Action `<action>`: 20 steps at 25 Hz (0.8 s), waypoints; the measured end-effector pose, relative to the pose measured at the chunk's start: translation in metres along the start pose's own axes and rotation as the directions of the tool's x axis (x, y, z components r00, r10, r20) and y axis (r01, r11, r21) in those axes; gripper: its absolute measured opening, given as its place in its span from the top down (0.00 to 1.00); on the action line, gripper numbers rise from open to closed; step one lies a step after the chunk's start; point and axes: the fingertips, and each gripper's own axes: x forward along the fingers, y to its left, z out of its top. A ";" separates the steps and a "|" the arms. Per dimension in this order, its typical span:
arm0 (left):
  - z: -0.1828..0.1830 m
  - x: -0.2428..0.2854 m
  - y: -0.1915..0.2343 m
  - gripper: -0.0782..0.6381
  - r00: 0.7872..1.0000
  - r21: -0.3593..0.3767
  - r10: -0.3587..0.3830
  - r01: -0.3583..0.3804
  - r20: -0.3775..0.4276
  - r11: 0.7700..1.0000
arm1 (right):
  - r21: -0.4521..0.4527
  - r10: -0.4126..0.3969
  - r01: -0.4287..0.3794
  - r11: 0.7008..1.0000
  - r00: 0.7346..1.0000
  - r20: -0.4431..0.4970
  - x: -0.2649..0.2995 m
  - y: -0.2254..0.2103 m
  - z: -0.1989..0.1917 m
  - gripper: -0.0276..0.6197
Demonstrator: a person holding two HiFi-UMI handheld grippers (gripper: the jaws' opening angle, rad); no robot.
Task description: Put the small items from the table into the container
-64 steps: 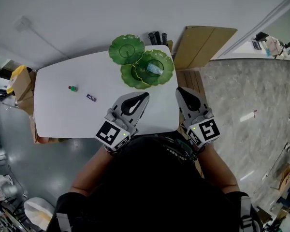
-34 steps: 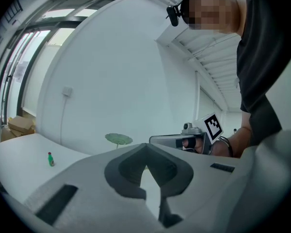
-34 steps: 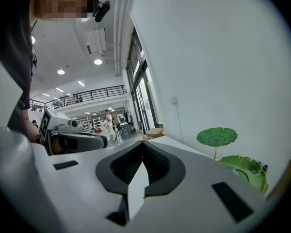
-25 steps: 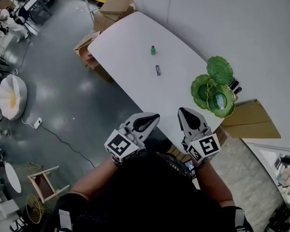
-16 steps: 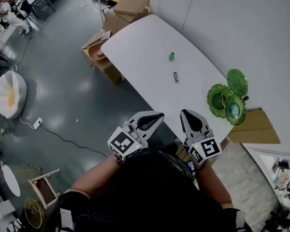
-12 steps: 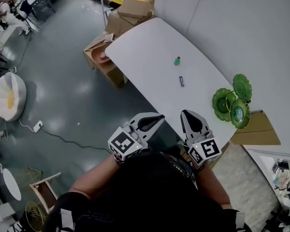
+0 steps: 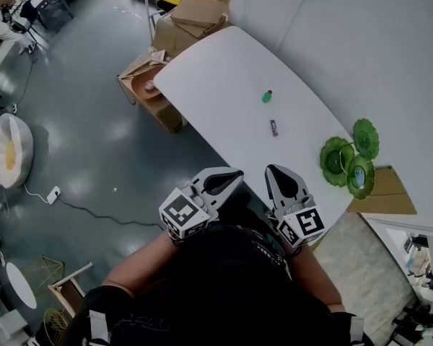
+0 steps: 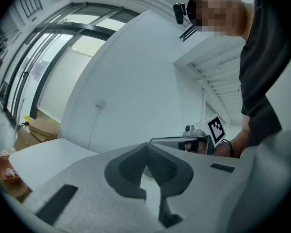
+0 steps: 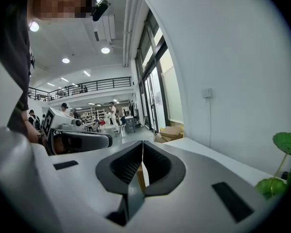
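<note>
place: open lab hall — grey floor (image 7: 94, 135) | cardboard boxes (image 7: 195, 11) | mezzanine railing (image 9: 82, 87) | people standing about (image 9: 111, 114)

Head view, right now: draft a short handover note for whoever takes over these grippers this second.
Left hand-held gripper: shut, empty, held near the person's body.
Right hand-held gripper: shut, empty, beside the left one, at the table's near edge.
Items: green item and dark item lie apart on the table, neither one touched.
Container: green dishes at the table's far right end; whether anything is inside is too small to tell.
Done: nothing confirmed.
Left: pick up both items and put them in the dishes.
</note>
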 end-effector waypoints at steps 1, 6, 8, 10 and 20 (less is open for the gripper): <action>0.001 0.006 0.003 0.88 1.000 0.002 -0.006 0.006 -0.002 1.000 | 0.003 -0.004 0.004 1.000 1.000 0.000 0.003 -0.007 0.000 0.93; 0.009 0.045 0.015 0.88 0.999 0.023 -0.038 0.038 -0.016 0.999 | 0.011 -0.027 0.027 1.000 1.000 0.016 0.008 -0.045 0.008 0.93; 0.010 0.064 0.020 0.88 0.998 0.027 -0.053 0.054 -0.023 0.998 | 0.009 -0.041 0.041 0.999 0.999 0.026 0.009 -0.064 0.012 0.93; 0.011 0.086 0.019 0.88 0.997 0.031 -0.077 0.078 -0.028 0.996 | 0.012 -0.060 0.060 0.998 0.998 0.033 0.005 -0.084 0.014 0.93; 0.010 0.172 -0.005 0.88 0.968 -0.003 -0.243 0.244 -0.063 0.970 | 0.040 -0.183 0.182 0.983 0.983 0.030 -0.026 -0.154 0.011 0.93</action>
